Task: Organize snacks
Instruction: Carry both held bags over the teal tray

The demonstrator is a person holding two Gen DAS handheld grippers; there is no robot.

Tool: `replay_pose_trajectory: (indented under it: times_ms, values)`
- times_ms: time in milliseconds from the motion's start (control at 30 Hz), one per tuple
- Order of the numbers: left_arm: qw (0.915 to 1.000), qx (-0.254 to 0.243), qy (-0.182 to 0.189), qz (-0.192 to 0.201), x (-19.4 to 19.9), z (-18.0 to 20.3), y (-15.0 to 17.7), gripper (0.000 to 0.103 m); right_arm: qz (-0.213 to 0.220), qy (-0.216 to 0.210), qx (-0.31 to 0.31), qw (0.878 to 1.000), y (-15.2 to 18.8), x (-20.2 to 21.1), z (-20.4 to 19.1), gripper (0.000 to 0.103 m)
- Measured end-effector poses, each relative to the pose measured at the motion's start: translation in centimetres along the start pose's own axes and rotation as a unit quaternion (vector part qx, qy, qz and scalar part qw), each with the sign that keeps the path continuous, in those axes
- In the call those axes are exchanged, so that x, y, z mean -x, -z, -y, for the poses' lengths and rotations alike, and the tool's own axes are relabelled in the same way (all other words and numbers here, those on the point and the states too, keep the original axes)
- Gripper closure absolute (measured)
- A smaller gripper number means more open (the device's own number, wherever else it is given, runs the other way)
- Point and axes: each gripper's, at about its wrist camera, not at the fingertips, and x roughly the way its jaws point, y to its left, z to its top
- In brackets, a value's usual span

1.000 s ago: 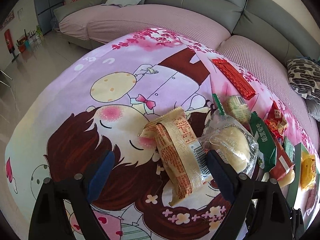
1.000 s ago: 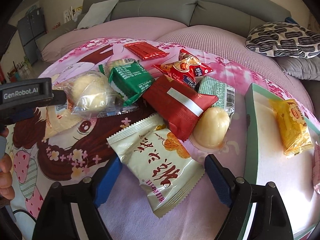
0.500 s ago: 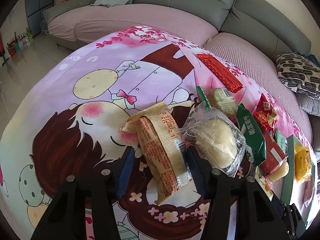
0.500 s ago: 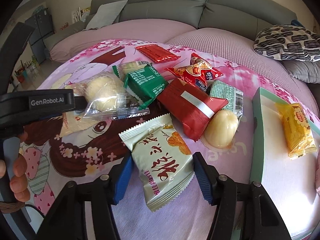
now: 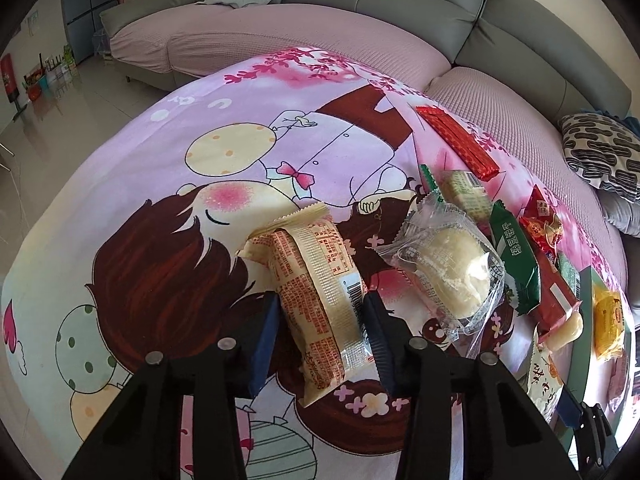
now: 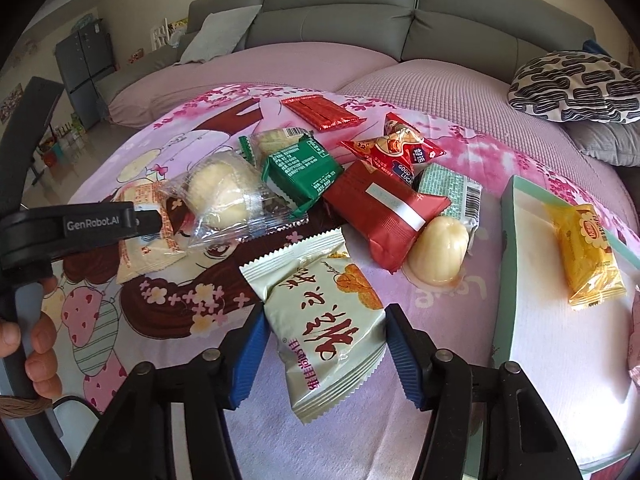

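My left gripper [image 5: 318, 334] is shut on a cream snack packet with red print [image 5: 316, 296] that lies on the cartoon-print cloth. My right gripper [image 6: 326, 354] is shut on a pale green packet with red characters [image 6: 324, 316]. The left gripper also shows at the left of the right wrist view [image 6: 96, 222], with the cream packet [image 6: 144, 236] under it. A clear-wrapped bun [image 6: 220, 196] [image 5: 452, 268], a green packet [image 6: 304, 172], a red packet [image 6: 384, 208] and a jelly cup [image 6: 440, 252] lie in a heap between them.
A shallow green-rimmed tray [image 6: 505, 264] at the right holds a yellow packet [image 6: 588, 256]. A red wafer pack [image 6: 320, 112] lies at the far side. A grey sofa [image 6: 360, 16] with pink covers and a patterned cushion [image 6: 576, 88] stands behind the cloth-covered table.
Both grippers have closed from wide open: the left onto the cream packet, the right onto the pale green packet. Both cameras have moved in slightly closer.
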Motion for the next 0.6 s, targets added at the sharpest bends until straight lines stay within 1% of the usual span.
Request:
replay_pose_trajectory:
  times_ms: [133,267,367,433,600]
  values:
    - [1.0,-0.005,0.001,-0.004,-1.3,0.7,0.0,0.055,0.0,0.0,-0.002,1.0,0.0,0.0,0.1,0.042]
    - [0.9999,-0.01,-0.004,-0.001,-1.1,1.1,0.0,0.062,0.008,0.001,-0.003,1.0,-0.2,0.5,0.2,0.042]
    - [1.0,-0.002,-0.008,0.004,-0.6,0.7,-0.1,0.064,0.018,0.0,-0.006,1.0,-0.4,1.2,0.3,0.042]
    - [0.9998,0.005,-0.012,0.014,0.1,0.3,-0.3,0.064,0.027,-0.002,-0.009,1.0,-0.5,1.9,0.4,0.042]
    - [0.9982,0.013,-0.017,0.056,3.0,0.2,-0.7,0.064,0.051,-0.005,-0.018,0.999,-0.8,3.7,0.8,0.042]
